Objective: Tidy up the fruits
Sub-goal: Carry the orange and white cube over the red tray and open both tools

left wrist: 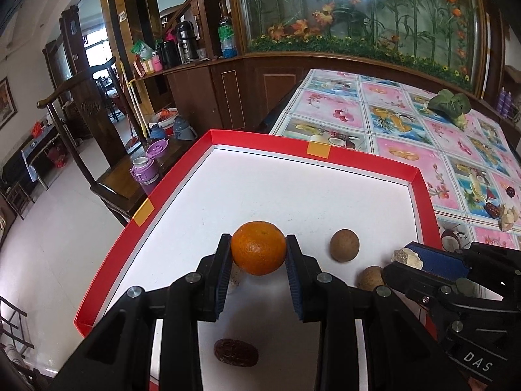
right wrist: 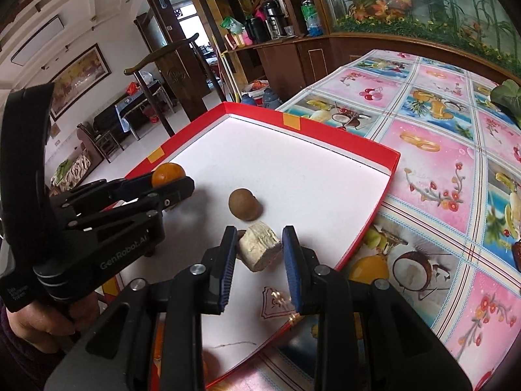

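Note:
My left gripper (left wrist: pixel 259 244) is shut on an orange (left wrist: pixel 258 248) and holds it just above the white floor of the red-rimmed tray (left wrist: pixel 426 205). The orange (right wrist: pixel 167 173) also shows in the right wrist view, in the left gripper (right wrist: pixel 172 184). My right gripper (right wrist: pixel 259 239) stands around a pale beige chunk (right wrist: pixel 260 250) that lies in the tray (right wrist: pixel 368 228); its jaws look slightly apart from it. A brown round fruit (left wrist: pixel 344 245) (right wrist: pixel 244 203) and a second one (left wrist: pixel 369 277) lie nearby. A dark date (left wrist: pixel 236 352) lies below my left gripper.
The tray sits at the corner of a table with a pink fruit-print cloth (left wrist: pixel 407 123). On the cloth to the right lie dates (left wrist: pixel 491 210), pale pieces (left wrist: pixel 509 216) and green leaves (left wrist: pixel 451 102). A wooden chair (left wrist: pixel 97 150) and cabinet stand beyond the table edge.

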Demonstrator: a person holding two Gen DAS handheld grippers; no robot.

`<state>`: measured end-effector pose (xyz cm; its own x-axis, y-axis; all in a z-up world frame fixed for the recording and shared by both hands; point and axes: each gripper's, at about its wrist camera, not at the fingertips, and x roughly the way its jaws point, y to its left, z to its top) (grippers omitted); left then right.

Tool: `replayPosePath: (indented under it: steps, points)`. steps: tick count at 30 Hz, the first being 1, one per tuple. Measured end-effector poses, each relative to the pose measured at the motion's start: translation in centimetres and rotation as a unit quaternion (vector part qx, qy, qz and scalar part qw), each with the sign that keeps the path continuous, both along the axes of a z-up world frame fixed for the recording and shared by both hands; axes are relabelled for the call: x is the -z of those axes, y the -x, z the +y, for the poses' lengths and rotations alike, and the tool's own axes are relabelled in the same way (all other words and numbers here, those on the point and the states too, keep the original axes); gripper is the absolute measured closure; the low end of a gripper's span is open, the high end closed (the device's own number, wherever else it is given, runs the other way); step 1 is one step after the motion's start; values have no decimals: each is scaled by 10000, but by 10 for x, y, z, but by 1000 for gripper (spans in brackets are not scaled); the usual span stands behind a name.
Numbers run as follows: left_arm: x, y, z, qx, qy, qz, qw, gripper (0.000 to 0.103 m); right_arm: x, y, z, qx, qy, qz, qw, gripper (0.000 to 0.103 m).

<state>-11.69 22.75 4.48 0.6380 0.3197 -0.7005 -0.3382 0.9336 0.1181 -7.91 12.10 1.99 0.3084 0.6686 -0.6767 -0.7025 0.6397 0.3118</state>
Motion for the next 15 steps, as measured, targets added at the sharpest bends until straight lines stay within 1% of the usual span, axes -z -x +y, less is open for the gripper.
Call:
replayPosePath:
  steps: [3,4,5,6,9,13,15]
  points:
    - [1,-3,-6,45,-104,54,9999,71,3,-4,-2,73,-12,109,9999,72]
    - [2,-4,-7,51,-138,77,9999,69,3,-5,-3,97,-22,157,9998,72]
    - [2,-4,-10,45,-189,101,9998,62,4,-7,-4,111,-41,204,9997,72]
    - [2,-4,-11,48,-243,122,9996,60,5,-9,-5,129,-48,215,9997,72]
    - [1,-3,-14,61,-375,127,9992,55,5,-11,-6,110,-55,250,9996,70]
    - [-6,0,-14,-10,-494,65,9988,53,1,-9,-9,130,-140,196,9996,61]
    - [-9,1,-16,-33,-575,25,9983,52,-4,-10,-16,214,-282,115,9993,60]
